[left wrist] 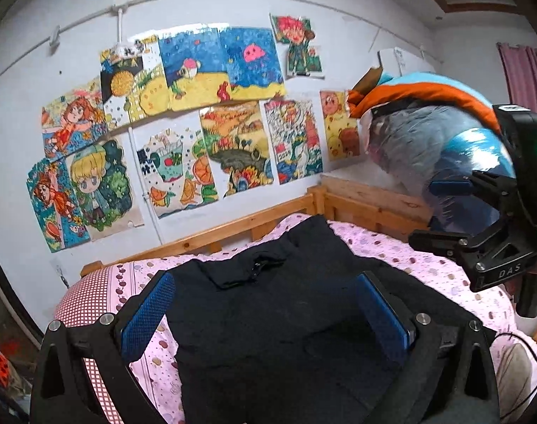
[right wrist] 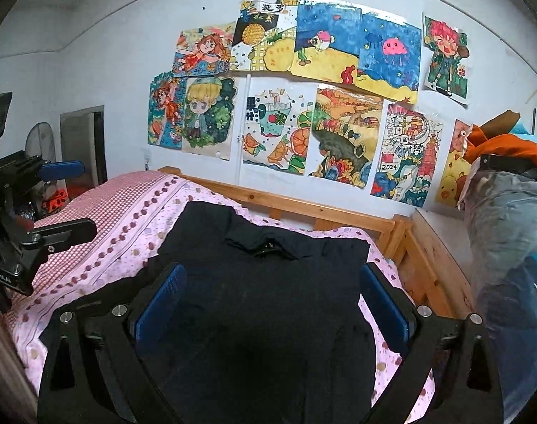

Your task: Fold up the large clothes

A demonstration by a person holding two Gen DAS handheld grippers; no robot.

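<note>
The black garment [left wrist: 279,304] lies spread on the bed [left wrist: 427,265], filling the lower centre of both views, collar toward the wall. The left tongs [left wrist: 264,314] and right tongs [right wrist: 272,304] both stand wide, holding nothing, above the cloth. Risk: dark fabric hides its edges and layers, so a grip may catch one layer only or pinch the pink sheet [right wrist: 127,233] beneath, dragging it into the fold.

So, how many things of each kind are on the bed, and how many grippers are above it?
Black garment: 1
Pink sheet: 1
Grippers, left and right, both open and empty: 2
Total: 4
</note>
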